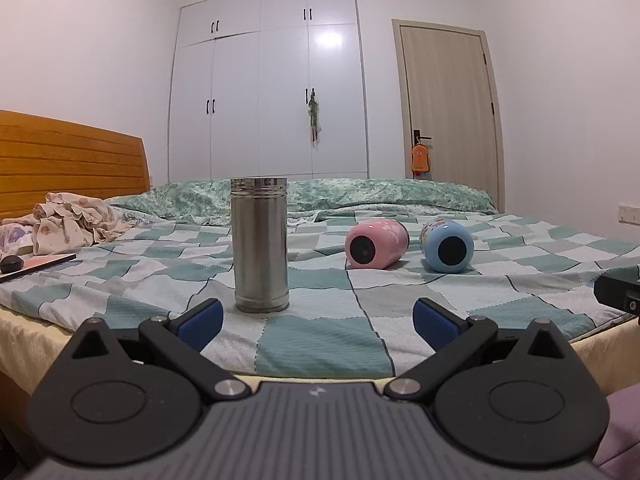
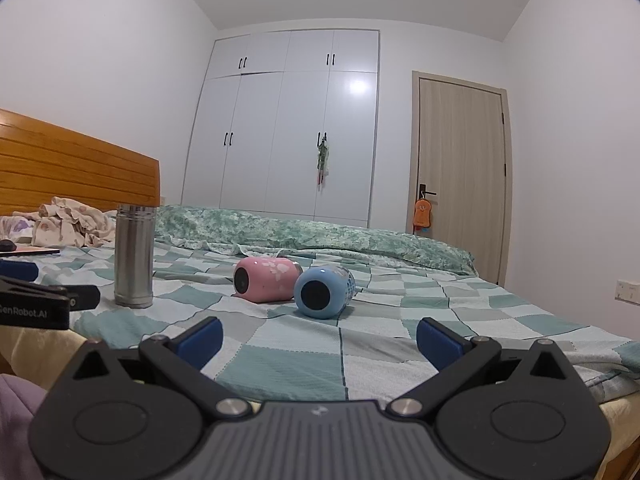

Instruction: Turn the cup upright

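Observation:
A steel cup (image 1: 260,244) stands upright on the checked bed cover, just beyond my left gripper (image 1: 318,322), which is open and empty. A pink cup (image 1: 376,244) and a blue cup (image 1: 447,245) lie on their sides farther right, bases toward me. In the right wrist view my right gripper (image 2: 319,340) is open and empty near the bed's front edge. The blue cup (image 2: 323,291) lies ahead of it, the pink cup (image 2: 266,280) just left and behind, the steel cup (image 2: 134,256) upright at the left.
A wooden headboard (image 1: 68,160) and crumpled clothes (image 1: 76,220) are at the left. A flat tablet-like item with a dark round object (image 1: 36,266) lies near the left edge. The left gripper's side shows in the right wrist view (image 2: 36,300). A folded quilt (image 1: 360,194) lines the far side.

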`<state>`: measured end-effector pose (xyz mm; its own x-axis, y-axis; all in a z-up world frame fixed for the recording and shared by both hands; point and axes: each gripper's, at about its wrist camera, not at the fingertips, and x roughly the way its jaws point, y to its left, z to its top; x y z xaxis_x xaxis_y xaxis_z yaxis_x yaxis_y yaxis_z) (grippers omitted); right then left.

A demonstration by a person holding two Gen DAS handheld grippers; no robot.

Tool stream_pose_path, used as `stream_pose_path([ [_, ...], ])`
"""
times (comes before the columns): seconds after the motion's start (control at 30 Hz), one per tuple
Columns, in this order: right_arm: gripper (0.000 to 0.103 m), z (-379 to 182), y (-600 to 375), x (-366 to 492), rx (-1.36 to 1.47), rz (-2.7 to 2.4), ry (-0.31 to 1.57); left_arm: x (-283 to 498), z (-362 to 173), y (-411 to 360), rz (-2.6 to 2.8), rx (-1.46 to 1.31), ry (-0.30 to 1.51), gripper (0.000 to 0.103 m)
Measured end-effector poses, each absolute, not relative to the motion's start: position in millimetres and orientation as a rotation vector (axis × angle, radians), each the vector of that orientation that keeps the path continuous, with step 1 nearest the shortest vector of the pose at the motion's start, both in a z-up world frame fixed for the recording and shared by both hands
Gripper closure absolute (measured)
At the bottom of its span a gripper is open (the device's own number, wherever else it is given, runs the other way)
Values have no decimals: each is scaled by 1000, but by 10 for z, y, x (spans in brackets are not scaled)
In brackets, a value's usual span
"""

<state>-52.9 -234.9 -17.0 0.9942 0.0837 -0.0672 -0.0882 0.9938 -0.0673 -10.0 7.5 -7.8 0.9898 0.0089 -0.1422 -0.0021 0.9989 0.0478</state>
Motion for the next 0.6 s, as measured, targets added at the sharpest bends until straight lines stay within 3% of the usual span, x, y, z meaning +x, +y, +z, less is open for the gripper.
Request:
stream_pose_path([
  [0.6, 0, -173, -2347, -525, -71, 86, 64, -90, -77, 79, 4, 41, 146, 0],
])
